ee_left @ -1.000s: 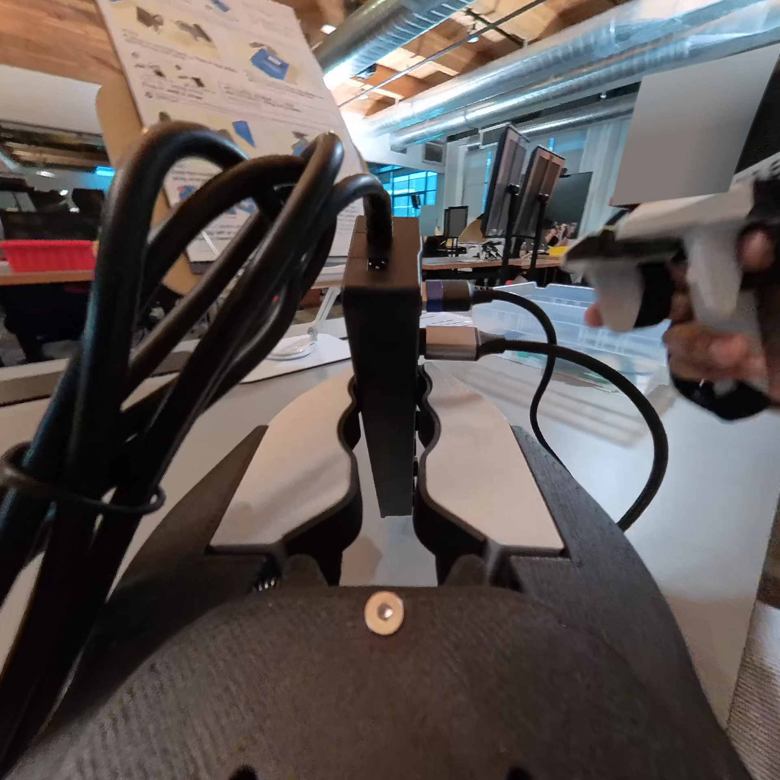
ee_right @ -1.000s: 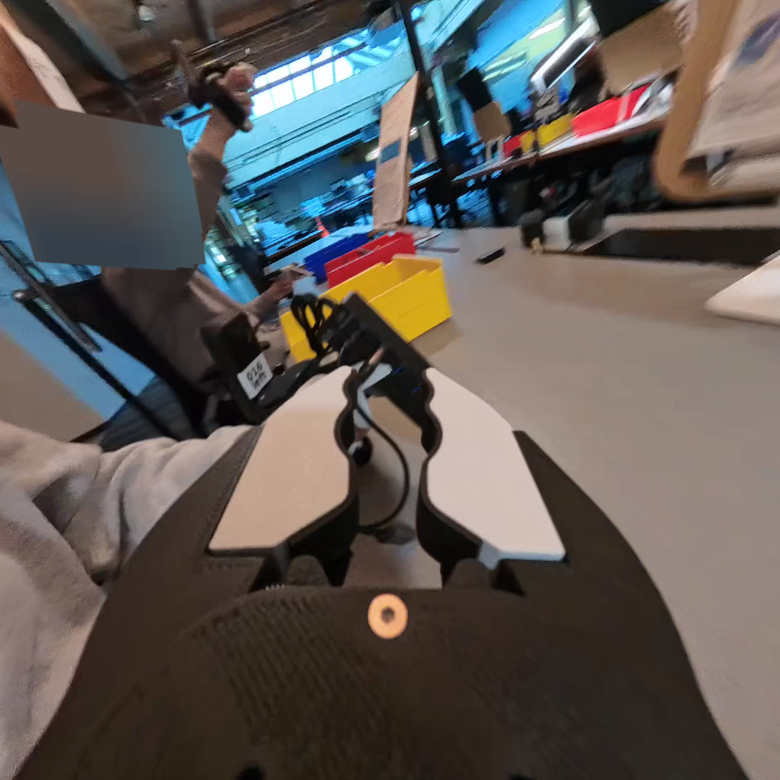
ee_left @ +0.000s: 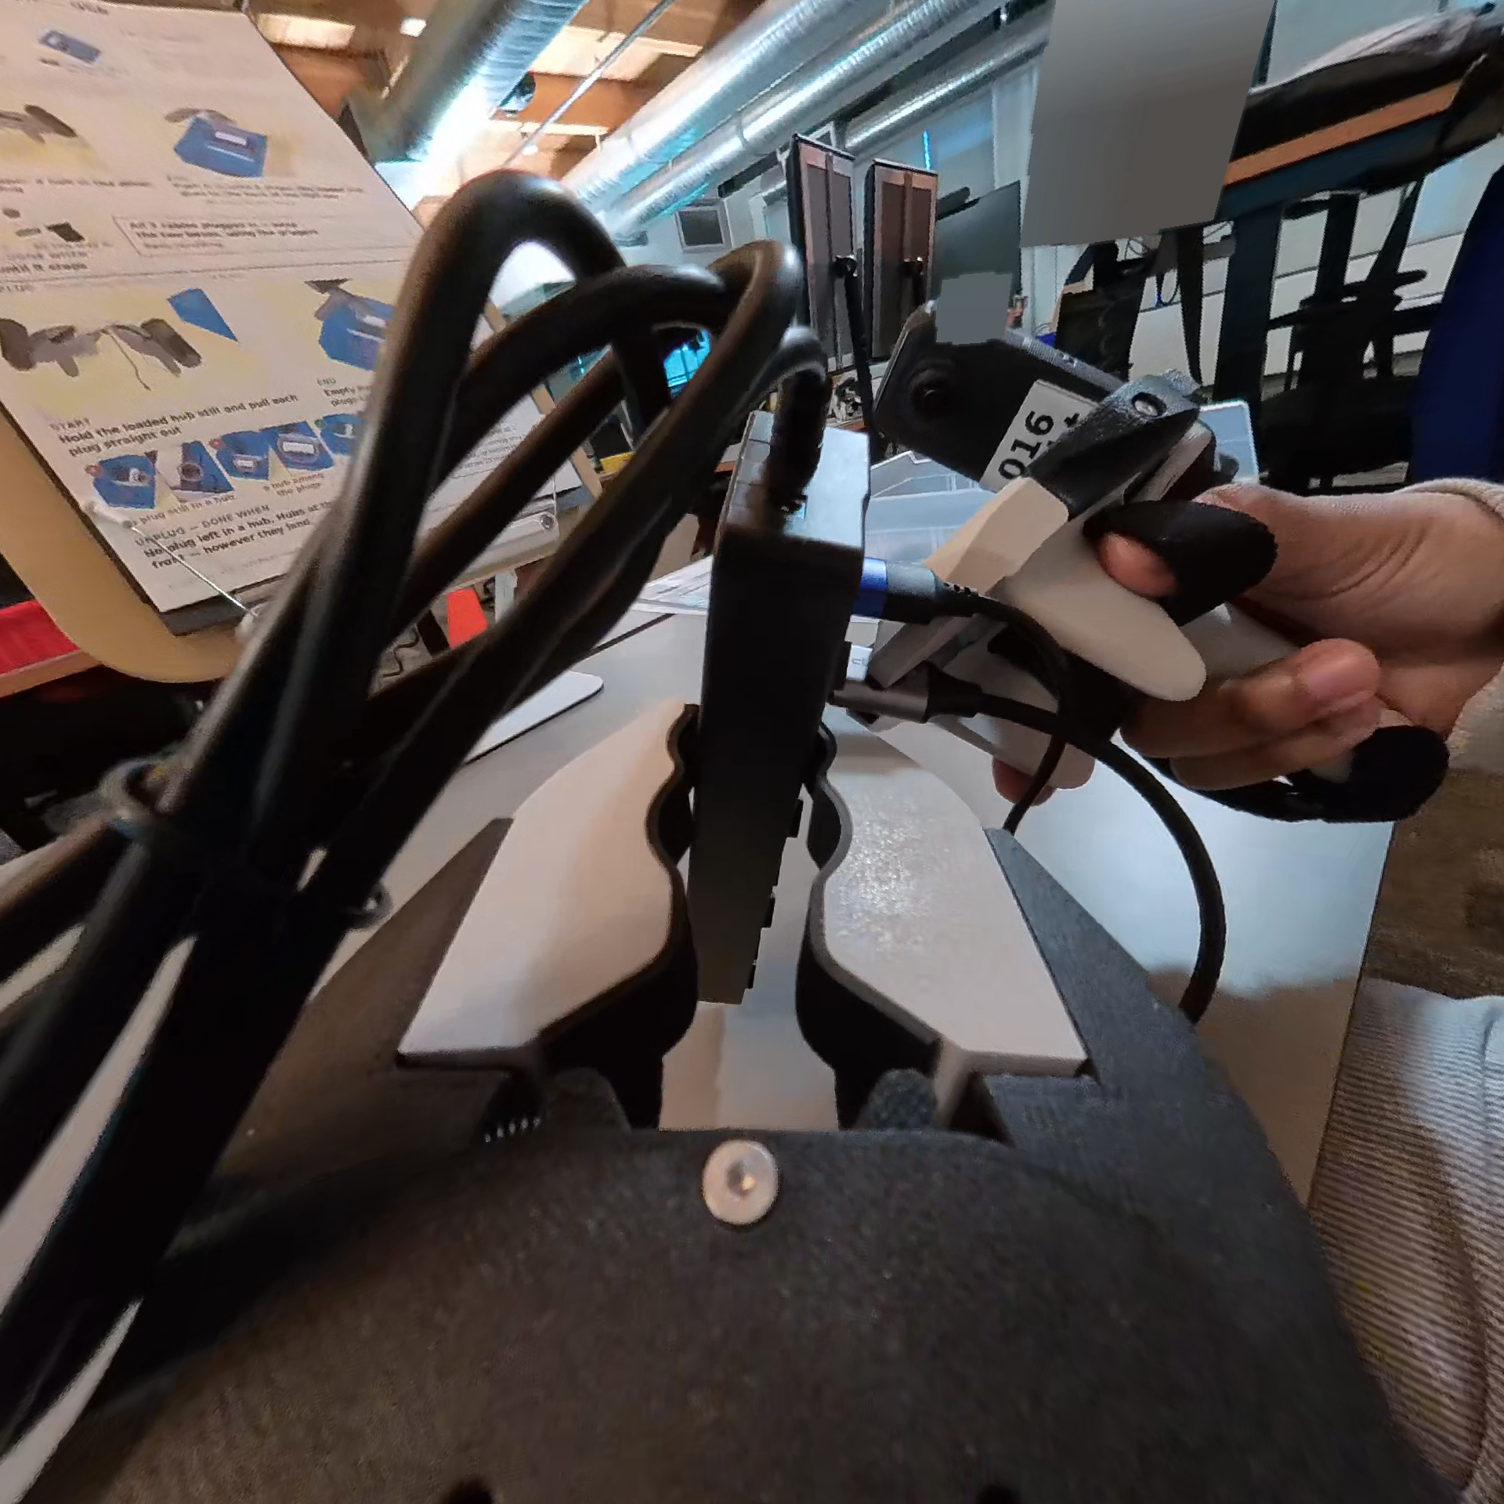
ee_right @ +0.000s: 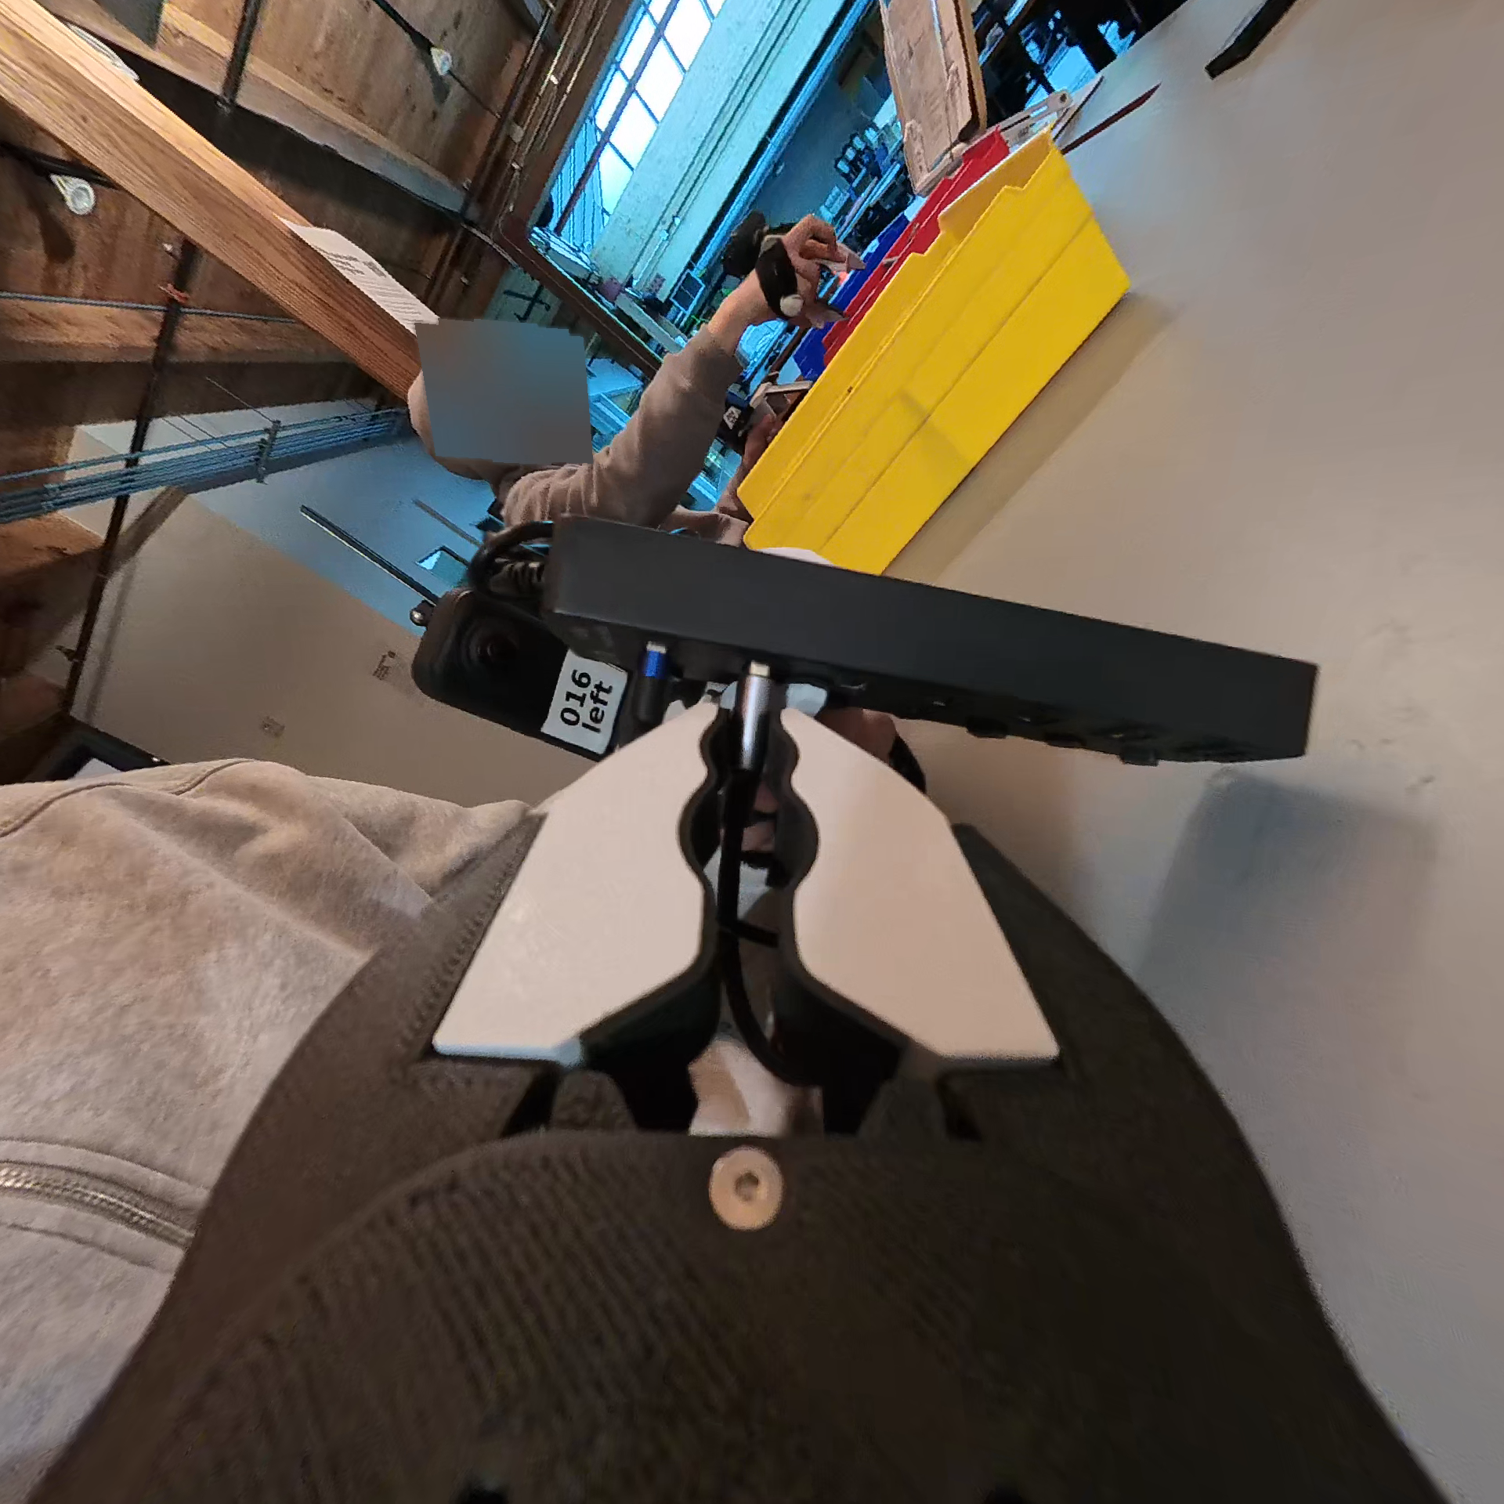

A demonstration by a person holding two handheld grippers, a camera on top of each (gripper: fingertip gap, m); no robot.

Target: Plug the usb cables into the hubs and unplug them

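The pale grey counter (ee_right: 1302, 423) runs through an open workshop with timber beams, silver ventilation ducts (ee_left: 781, 89) overhead and tall windows giving bluish light. Dark monitors on stands (ee_left: 863, 252) rise at the far side in the left wrist view, and an instruction sheet on a tan board (ee_left: 163, 342) leans at the left.

A row of yellow plastic bins (ee_right: 952, 358) sits on the counter, with red and blue bins (ee_right: 887, 244) just behind; what they hold cannot be seen from this angle. A clear plastic tray (ee_left: 911, 504) lies beyond the hub in the left wrist view, its contents unclear. A person in a beige top (ee_right: 651, 439) sits behind the yellow bins with one hand raised.

The left gripper (ee_left: 753, 781) is closed on the flat black rectangular USB hub (ee_left: 773, 732), held upright and edge-on above the counter, its white fingers (ee_left: 570, 911) pressing both broad faces. A bundle of thick black looped cables (ee_left: 456, 521) hangs from the hub's top end to the left. Two plugs stand in the hub's side: a blue-collared black plug (ee_left: 895, 590) above and a silver metal USB plug (ee_left: 887, 700) below, their thin black cables (ee_left: 1172, 814) curving down to the counter edge.

The right gripper (ee_right: 749, 732) has its jaws narrowed around the silver plug (ee_right: 753, 708), fingertips (ee_right: 838, 757) either side of its shell, which is seated in the hub (ee_right: 936, 635). A hand (ee_left: 1302, 635) with black finger straps holds that gripper.
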